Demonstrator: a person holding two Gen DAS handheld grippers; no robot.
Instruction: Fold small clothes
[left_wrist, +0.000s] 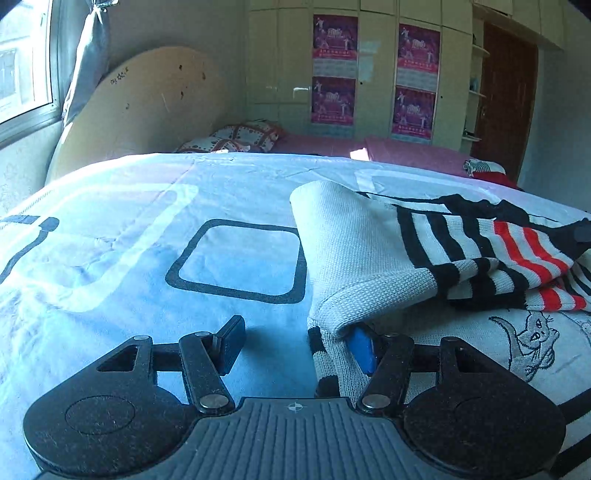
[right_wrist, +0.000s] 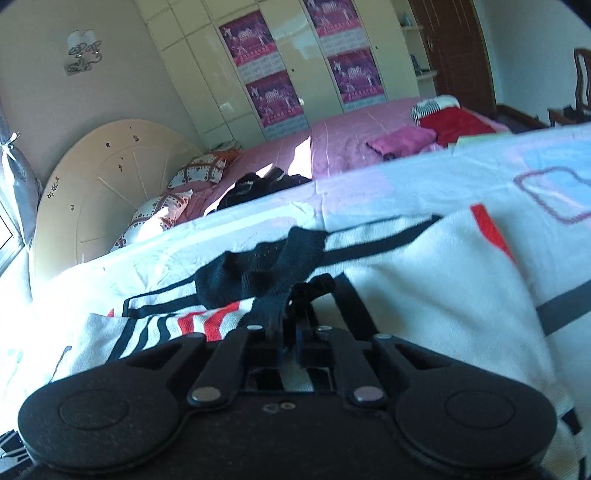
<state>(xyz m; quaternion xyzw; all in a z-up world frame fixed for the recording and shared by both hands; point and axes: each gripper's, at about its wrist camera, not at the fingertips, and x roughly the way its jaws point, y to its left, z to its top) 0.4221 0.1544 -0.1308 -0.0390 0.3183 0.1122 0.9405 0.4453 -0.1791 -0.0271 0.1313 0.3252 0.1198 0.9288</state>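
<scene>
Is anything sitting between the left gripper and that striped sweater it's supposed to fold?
Nothing visible is. The left gripper stands open, and the striped sweater already drapes over its right finger. Its left finger sits over bare bedsheet.

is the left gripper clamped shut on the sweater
No, the left gripper stands open: one pad lies on the bedsheet, the other tucked under the sweater's edge.

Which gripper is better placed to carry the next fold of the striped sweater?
Probably right. The right gripper is shut on the sweater's black edge, while the left gripper stands open, only one finger tucked under the knit.
</scene>
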